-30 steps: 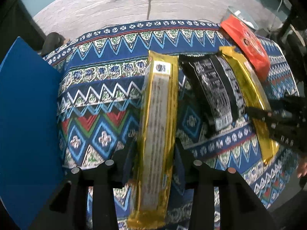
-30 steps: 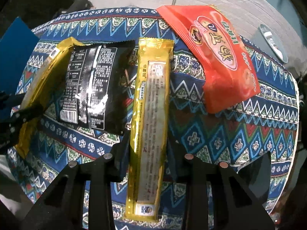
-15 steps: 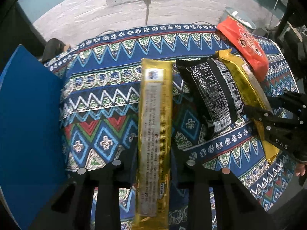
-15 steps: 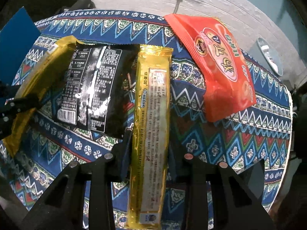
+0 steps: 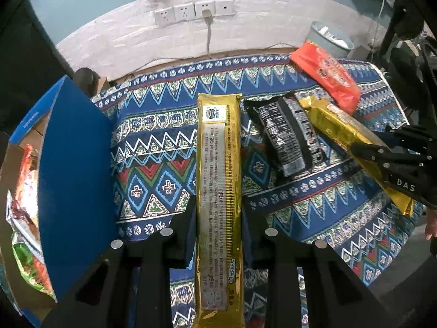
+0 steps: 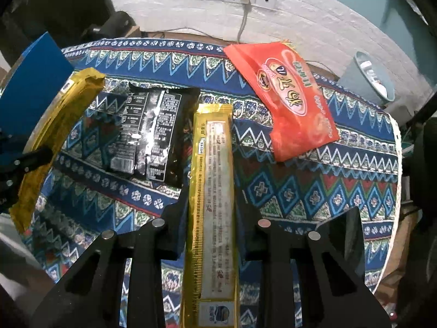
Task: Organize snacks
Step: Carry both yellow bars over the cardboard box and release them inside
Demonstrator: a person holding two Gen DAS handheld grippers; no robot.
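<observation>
My left gripper (image 5: 218, 218) is shut on a long gold snack packet (image 5: 218, 164), held lengthwise above the patterned tablecloth (image 5: 153, 169). My right gripper (image 6: 211, 216) grips a second long gold packet (image 6: 213, 180); its jaws are closing tight and the pads press its sides. Each view also shows the other gripper with its packet: the right gripper (image 5: 387, 164) at the right edge, the left gripper (image 6: 16, 169) at the left edge. A black packet (image 6: 153, 136) and an orange packet (image 6: 289, 98) lie flat on the cloth.
An open blue box (image 5: 73, 164) stands at the table's left with several snack bags (image 5: 24, 191) inside. A pale blue bin (image 6: 368, 79) stands beyond the table's right end. Wall sockets (image 5: 194, 13) with a hanging cable are behind the table.
Both grippers have closed on their gold packets and risen, lifting them off the cloth. The table looks farther away, and the inside of the blue box has come into view.
</observation>
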